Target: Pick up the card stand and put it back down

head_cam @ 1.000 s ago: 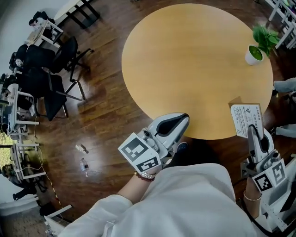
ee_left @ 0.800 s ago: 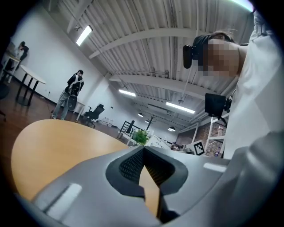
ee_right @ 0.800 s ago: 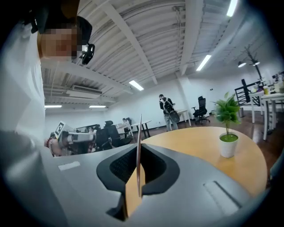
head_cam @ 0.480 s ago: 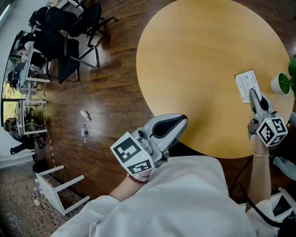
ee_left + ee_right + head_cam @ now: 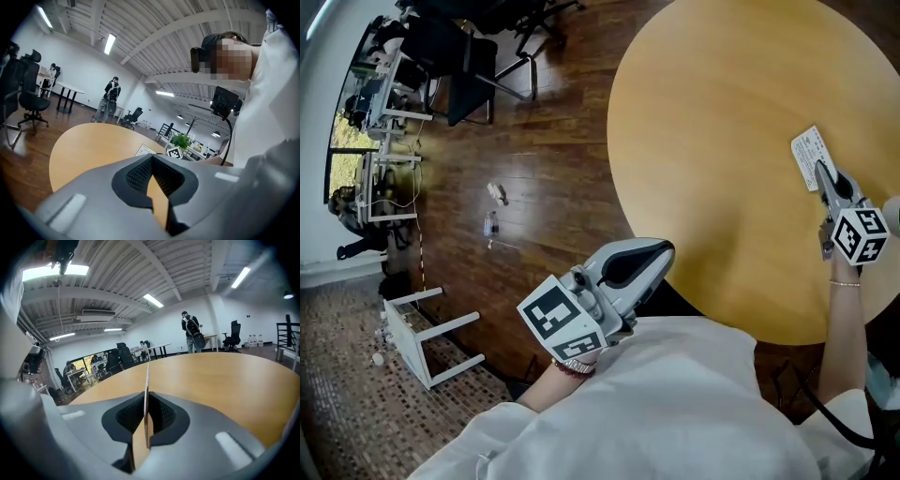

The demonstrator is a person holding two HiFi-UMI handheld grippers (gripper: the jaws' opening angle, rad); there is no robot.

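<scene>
White card stand (image 5: 811, 155) with printed text, thin, pinched edge-on between the jaws

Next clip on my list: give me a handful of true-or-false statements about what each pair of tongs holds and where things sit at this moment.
1. The right tongs are shut on the card stand. True.
2. The left tongs grip a second card. False: nothing is between them; only a sliver of the table shows through.
3. The table is square. False: it is round, with a plain wooden top.
4. In the head view the card stand is over the table's right side. True.
5. The left tongs are out over the middle of the table. False: they are close to the person's body, by the near edge.
</scene>
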